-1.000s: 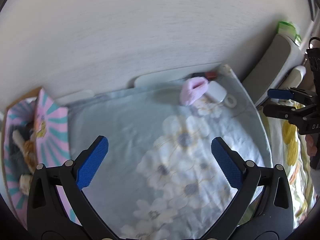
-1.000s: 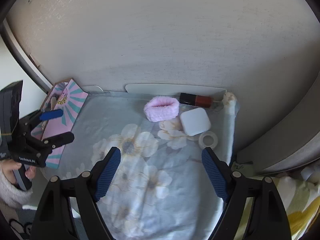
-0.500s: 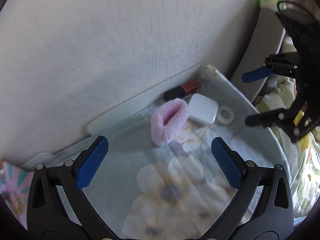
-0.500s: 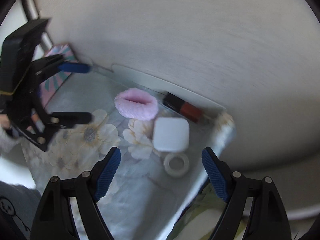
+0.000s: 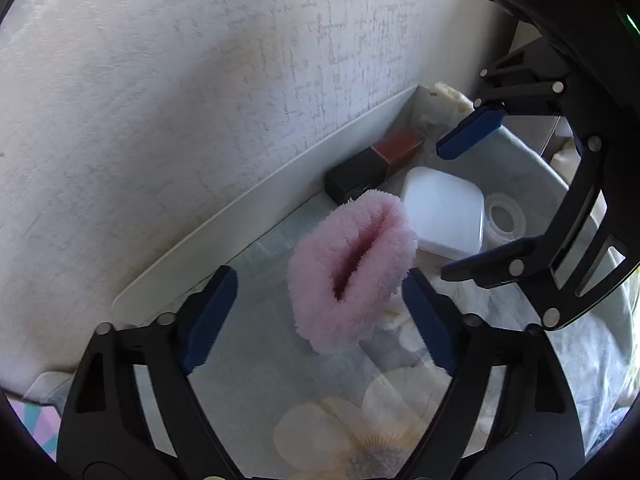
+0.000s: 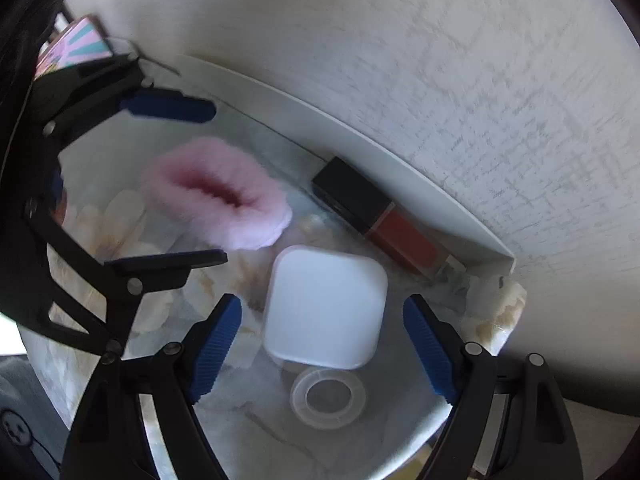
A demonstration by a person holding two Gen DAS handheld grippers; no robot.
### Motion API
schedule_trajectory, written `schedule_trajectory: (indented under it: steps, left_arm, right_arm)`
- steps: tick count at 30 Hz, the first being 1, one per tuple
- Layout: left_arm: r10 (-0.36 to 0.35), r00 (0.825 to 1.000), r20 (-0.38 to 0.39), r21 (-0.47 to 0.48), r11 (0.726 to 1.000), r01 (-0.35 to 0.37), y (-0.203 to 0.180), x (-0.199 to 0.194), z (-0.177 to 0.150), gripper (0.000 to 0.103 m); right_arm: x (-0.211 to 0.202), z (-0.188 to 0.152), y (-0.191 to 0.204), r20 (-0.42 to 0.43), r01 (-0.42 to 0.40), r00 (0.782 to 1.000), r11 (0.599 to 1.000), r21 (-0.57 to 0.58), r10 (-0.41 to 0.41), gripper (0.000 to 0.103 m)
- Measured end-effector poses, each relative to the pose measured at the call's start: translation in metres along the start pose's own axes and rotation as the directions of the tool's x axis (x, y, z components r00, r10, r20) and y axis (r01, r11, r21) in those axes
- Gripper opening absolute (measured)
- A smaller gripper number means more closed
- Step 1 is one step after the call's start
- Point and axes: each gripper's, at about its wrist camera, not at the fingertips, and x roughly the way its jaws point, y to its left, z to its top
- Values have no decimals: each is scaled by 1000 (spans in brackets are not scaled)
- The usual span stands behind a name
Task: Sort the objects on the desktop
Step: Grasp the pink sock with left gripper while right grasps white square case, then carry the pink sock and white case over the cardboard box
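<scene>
A fluffy pink band (image 5: 352, 268) lies on the floral cloth (image 5: 256, 392) with its slit facing up. My left gripper (image 5: 320, 320) straddles it and its jaws are closing. The right pad (image 5: 430, 324) is near the fluff and the left pad (image 5: 208, 320) is still apart from it. In the right wrist view the left gripper (image 6: 220, 184) sits around the pink band (image 6: 216, 196). A white rounded case (image 6: 326, 308) lies between the open fingers of my right gripper (image 6: 322, 344). A clear tape ring (image 6: 328, 398) lies beside the case, and a black and red lip gloss (image 6: 376, 216) lies by the wall.
A white strip (image 6: 400, 152) runs along the foot of the textured wall (image 5: 200, 80). A pink and teal striped box (image 6: 76, 46) stands at the far left. The cloth's corner (image 6: 496, 300) ends just right of the lip gloss. The two grippers are close together.
Both grippers have come down and closer to the objects by the wall. The left one now brackets the pink band with narrower jaws; the right one hangs over the white case.
</scene>
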Motion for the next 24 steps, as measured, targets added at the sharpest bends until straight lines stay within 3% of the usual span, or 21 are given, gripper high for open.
schedule_trajectory:
  steps: [4,7,9,11,17,24]
  left_arm:
    - [-20,1000,-13,7,1000,20,-1,3,1,64]
    - [-50,998,-36,22,998,51,-4,6,1,44]
    - [-49,998,-39,41,998,50,-8,5,1,32]
    - [-44,998,-39,54,997,46,-10,4,2,28]
    - [-54,998,-37,37,998,56,-6,-10,5,25]
    - [-61,997,-52,-47,997,59,12,-58,-6,25]
  right_arm:
    - [7,0,-5,-25,-13,1000,999,31,14,80]
    - [10,1,-4,-36,-12,999,999,31,13,77]
    - [7,1,-2,-29,-20,999,999,30,20,61]
    - [3,1,-2,-27,-28,999,999,28,29,59]
    - [-7,-4,-4,-11,-24,1000,998,65,25,58]
    - [-37,-6,9,9,-4,1000,997,81,3,58]
